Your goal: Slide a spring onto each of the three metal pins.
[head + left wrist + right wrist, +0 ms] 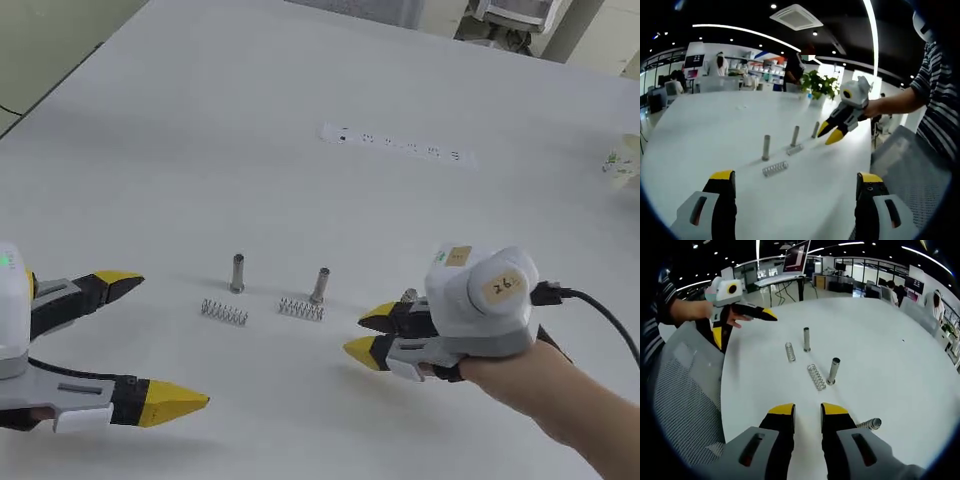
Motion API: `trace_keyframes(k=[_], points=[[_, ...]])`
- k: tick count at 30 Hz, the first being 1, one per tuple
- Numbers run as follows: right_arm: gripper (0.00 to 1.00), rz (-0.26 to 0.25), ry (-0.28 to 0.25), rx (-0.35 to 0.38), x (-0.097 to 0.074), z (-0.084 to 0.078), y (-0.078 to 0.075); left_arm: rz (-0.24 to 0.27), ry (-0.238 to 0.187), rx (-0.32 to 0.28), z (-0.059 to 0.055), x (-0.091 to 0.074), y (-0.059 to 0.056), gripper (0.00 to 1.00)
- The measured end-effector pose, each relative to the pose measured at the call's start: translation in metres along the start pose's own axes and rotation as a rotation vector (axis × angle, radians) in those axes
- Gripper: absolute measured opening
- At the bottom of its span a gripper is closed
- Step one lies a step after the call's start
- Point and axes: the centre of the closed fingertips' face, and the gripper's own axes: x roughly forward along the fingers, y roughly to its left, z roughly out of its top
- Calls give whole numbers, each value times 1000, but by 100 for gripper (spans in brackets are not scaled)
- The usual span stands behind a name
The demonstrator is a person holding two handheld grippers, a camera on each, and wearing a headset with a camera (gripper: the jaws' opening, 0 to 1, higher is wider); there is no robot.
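Left gripper (172, 340) gapes and right gripper (355, 334) sits slightly parted, both empty; next, the right should probably pinch the spring (301, 309) just ahead, beside its pin (320, 284).

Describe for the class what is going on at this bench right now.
A person holds the left tongs and right tongs, both open and empty, over a white table. The left pin and middle pin stand bare, with the left spring and middle spring lying beside them. The third pin, by the right tongs, seems to carry a spring already.
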Motion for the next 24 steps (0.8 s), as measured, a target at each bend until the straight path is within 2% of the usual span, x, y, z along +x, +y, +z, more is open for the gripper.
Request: trace_keyframes(k=[4, 8, 13, 24], points=[[18, 20, -5, -39, 10, 13, 6, 1, 2, -2, -1, -2, 0, 97], [16, 22, 0, -76, 20, 21, 4, 1, 6, -4, -3, -3, -1, 97], [16, 16, -2, -78, 28, 30, -3, -2, 12, -5, -6, -3, -4, 97], [16, 11, 28, -77, 40, 22, -9, 1, 20, -14, -12, -6, -4, 97]])
